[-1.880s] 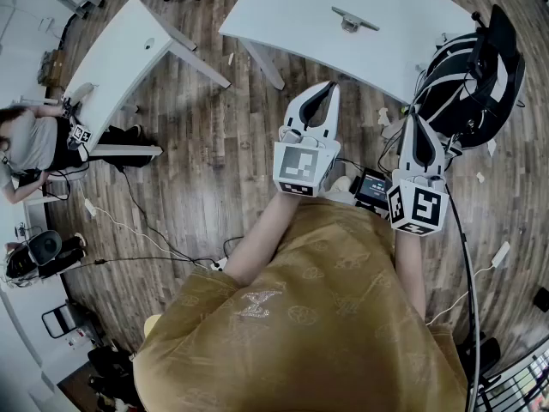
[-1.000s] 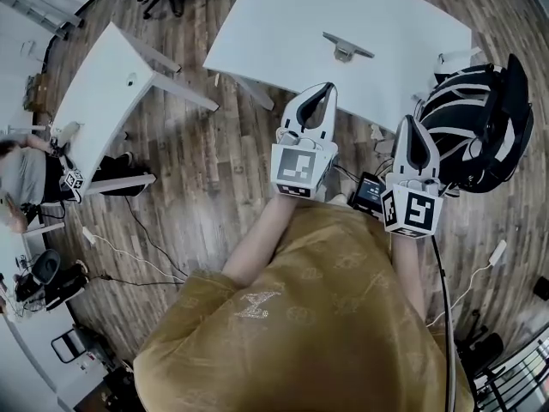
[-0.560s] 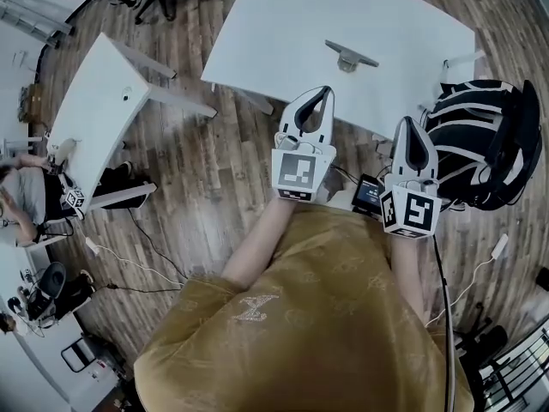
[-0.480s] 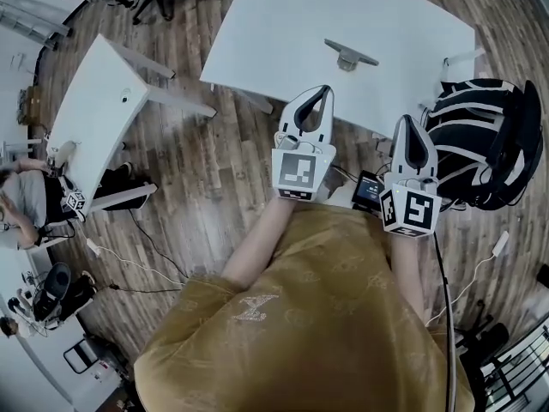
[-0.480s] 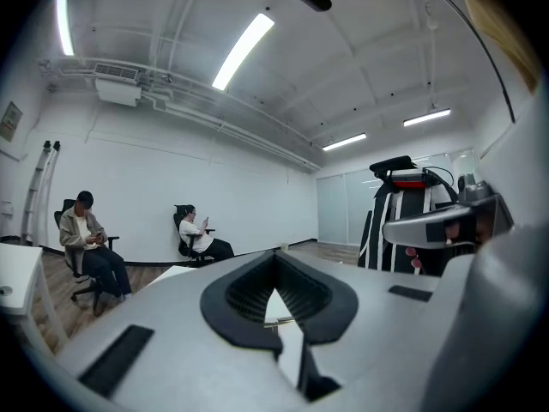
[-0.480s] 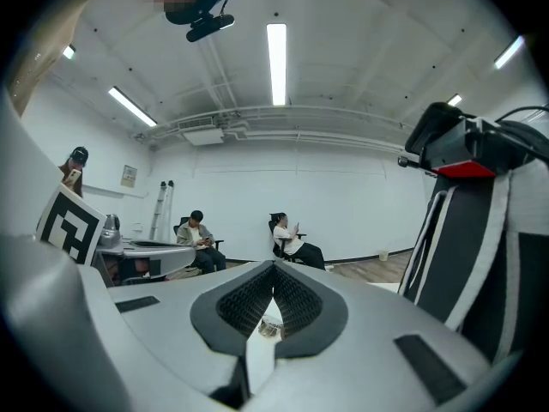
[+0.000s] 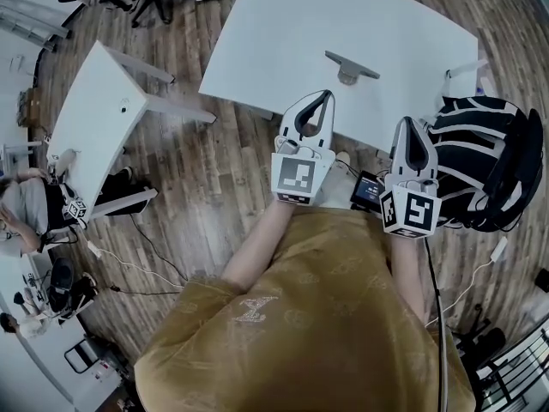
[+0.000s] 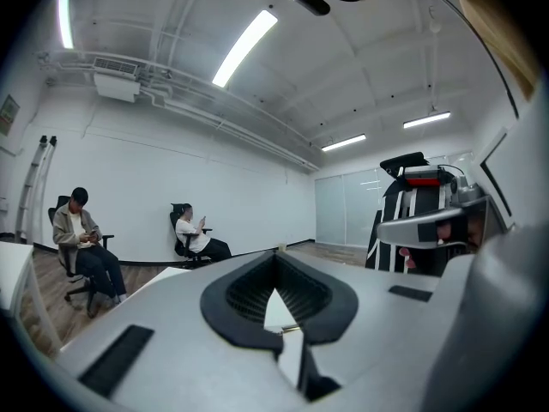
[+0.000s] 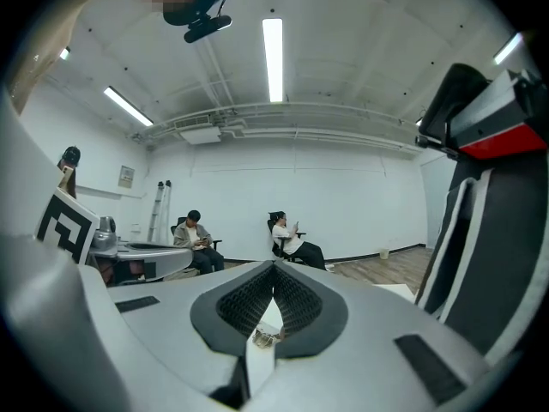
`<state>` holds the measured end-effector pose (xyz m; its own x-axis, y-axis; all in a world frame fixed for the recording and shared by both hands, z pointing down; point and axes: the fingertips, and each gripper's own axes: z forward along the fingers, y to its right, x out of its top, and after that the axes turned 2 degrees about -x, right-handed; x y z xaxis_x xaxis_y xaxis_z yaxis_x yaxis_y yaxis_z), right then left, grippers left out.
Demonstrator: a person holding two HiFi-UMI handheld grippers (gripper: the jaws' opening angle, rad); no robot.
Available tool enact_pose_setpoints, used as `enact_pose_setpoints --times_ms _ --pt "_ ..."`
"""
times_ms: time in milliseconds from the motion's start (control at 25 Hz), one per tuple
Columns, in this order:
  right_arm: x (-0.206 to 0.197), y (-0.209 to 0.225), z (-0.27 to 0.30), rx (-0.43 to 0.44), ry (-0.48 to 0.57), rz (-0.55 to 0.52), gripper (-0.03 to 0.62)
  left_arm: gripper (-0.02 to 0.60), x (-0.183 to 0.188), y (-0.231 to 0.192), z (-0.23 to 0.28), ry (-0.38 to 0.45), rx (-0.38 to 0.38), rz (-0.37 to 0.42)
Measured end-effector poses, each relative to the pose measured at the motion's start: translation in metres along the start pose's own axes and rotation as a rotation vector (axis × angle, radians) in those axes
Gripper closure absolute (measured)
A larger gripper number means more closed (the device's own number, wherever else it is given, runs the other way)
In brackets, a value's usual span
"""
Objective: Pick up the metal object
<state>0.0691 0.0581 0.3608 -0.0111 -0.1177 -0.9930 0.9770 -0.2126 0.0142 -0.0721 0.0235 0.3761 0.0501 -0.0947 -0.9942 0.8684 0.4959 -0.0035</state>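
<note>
The metal object [image 7: 350, 65], a small grey bracket with a flat bar, lies on the white table [image 7: 283, 33] ahead of me. My left gripper [image 7: 323, 96] is held at chest height over the table's near edge, its jaws shut with nothing between them. My right gripper [image 7: 407, 122] hangs beside it, short of the table, its tips also together and empty. In the left gripper view the jaws [image 8: 275, 256] meet at a point; the right gripper view shows the same [image 9: 274, 266], with a small metallic glint [image 9: 264, 338] through the gap below the tips.
A black-and-white backpack [image 7: 491, 160] stands on the wooden floor at the right. A second white table [image 7: 96, 120] is at the left, with a seated person [image 7: 19, 213] beyond it. A small screen device [image 7: 370, 192] lies near my feet. Cables run across the floor.
The white table with the metal object has drawn a little nearer and the backpack has slid right. Both grippers stay shut, held in front of my chest.
</note>
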Motion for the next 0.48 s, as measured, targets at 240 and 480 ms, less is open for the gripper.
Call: enact_pose_setpoints --times_ms 240,480 --pt "0.011 0.01 0.03 0.037 0.026 0.054 0.588 0.575 0.004 -0.01 0.03 -0.013 0.017 0.05" --pt "0.012 0.028 0.054 0.066 0.022 0.085 0.588 0.575 0.002 -0.006 0.063 -0.047 -0.014 0.114"
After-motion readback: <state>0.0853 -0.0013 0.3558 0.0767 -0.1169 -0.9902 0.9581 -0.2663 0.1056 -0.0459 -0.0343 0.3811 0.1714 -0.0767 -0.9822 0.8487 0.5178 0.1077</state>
